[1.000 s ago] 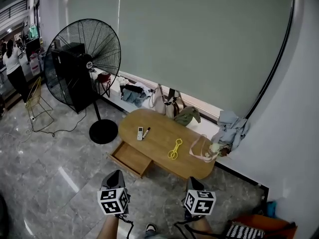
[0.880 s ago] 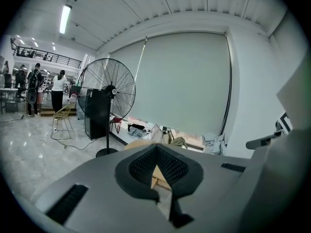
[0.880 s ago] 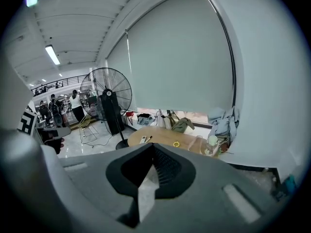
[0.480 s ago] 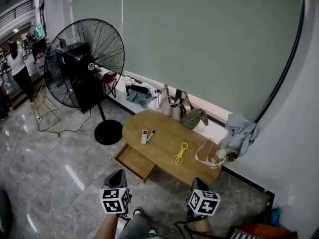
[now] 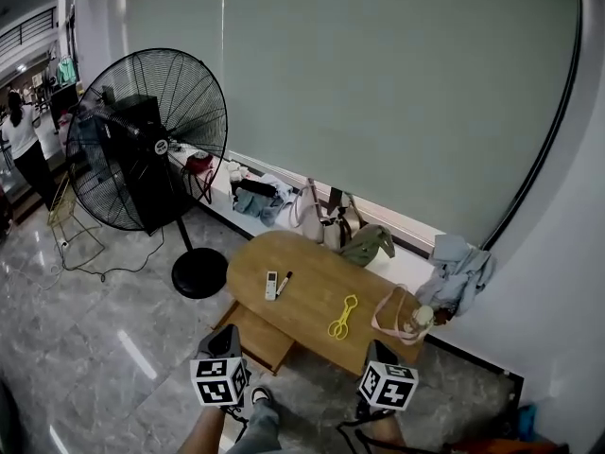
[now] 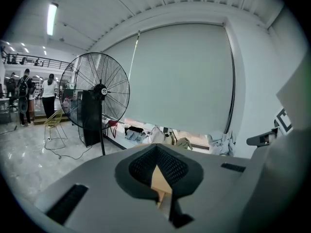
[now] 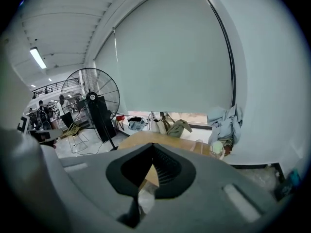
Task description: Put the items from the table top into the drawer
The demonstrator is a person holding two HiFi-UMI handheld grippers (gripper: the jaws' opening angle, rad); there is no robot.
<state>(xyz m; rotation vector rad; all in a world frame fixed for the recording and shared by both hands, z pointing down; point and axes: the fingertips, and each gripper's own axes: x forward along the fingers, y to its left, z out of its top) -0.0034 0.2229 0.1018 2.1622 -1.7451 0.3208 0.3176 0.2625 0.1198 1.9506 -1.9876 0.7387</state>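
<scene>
**Head view.** The oval table (image 5: 312, 301) is seen lower in the picture and closer to both grippers than 1 second ago, so it is judged to have been approached on foot. 4 items are counted on it. A remote (image 5: 270, 285) and a marker pen (image 5: 283, 283) lie just beside each other near the left end. A yellow scissor-shaped tool (image 5: 342, 316) lies near the middle of the near edge, and a pink bag (image 5: 395, 315) is at the right end. The drawer (image 5: 265, 340) is pulled out under the near left edge and is partly covered by the left gripper (image 5: 223, 337). The right gripper (image 5: 377, 350) is held before the right end. No item has been shifted, so the whole task is judged to lie ahead, with reach nearly gained.

**Left gripper view.** The jaws are seen pressed together with nothing between them. A large fan (image 6: 101, 89) is shown at the left.

**Right gripper view.** Its jaws are likewise closed and empty. The table and the bag are seen ahead.
</scene>
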